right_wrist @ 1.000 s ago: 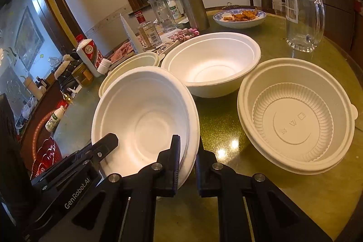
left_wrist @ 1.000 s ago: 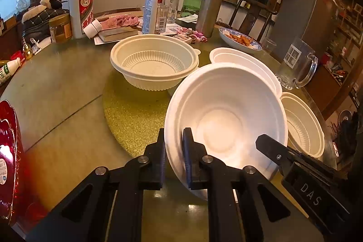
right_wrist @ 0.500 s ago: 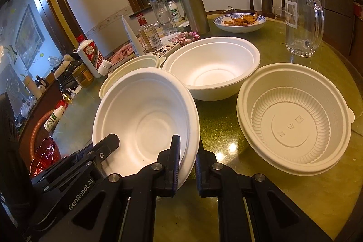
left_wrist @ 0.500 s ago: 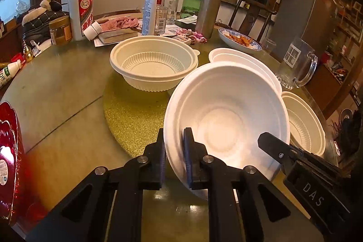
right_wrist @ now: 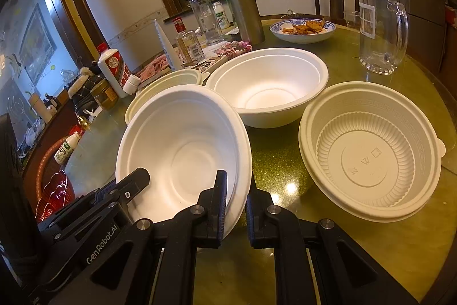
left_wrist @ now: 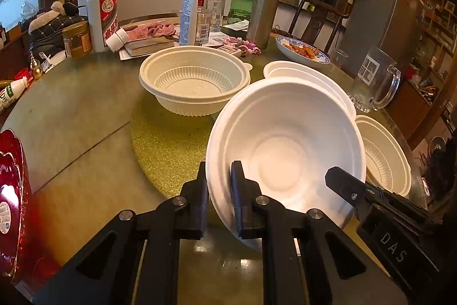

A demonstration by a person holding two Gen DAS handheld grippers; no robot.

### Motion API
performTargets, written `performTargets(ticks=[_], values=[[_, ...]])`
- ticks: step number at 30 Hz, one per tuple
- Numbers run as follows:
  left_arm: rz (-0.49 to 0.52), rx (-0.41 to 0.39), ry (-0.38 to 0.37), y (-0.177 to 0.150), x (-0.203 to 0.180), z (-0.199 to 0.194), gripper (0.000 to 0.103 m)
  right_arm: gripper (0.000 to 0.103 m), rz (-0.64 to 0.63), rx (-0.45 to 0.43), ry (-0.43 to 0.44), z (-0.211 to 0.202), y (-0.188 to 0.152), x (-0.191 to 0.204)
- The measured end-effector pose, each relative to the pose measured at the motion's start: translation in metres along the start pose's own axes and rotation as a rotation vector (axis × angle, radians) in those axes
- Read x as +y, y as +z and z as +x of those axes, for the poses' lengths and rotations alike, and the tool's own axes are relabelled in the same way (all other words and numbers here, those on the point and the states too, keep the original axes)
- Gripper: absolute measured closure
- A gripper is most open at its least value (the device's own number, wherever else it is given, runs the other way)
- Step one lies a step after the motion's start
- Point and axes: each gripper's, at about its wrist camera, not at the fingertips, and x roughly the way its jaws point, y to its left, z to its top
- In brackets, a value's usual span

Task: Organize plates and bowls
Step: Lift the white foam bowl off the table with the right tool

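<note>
left claw [left_wrist: 218,187] + right claw [right_wrist: 236,197] both clamped on white foam bowl [left_wrist: 285,150] rim | light, flimsy, crushable | grip opposite rim edges, gently

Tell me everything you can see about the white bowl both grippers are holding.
The white bowl is smooth, matte, paper-like, with a round flat bottom, stepped inner wall and thin rim. It is empty and tilted, its opening facing the cameras. The left gripper pinches one side of the rim, the right gripper the other. Whether it touches the table is hidden.
</note>
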Motion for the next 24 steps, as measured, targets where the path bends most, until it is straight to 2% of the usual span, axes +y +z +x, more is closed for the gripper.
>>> performTargets(ticks=[8,13,24], values=[[0.007,-0.018,0.03,0.002,0.0,-0.003,0.09,0.092,-0.004,0.001,0.015,0.0,0.001,0.001],[0.003,-0.033,0.051,0.0,0.004,-0.018,0.09,0.092,0.006,0.001,0.058,-0.006,0.002,0.004],[-0.074,-0.08,0.092,-0.004,0.05,-0.071,0.091,0.092,-0.071,0.006,0.139,-0.028,-0.005,0.06]])
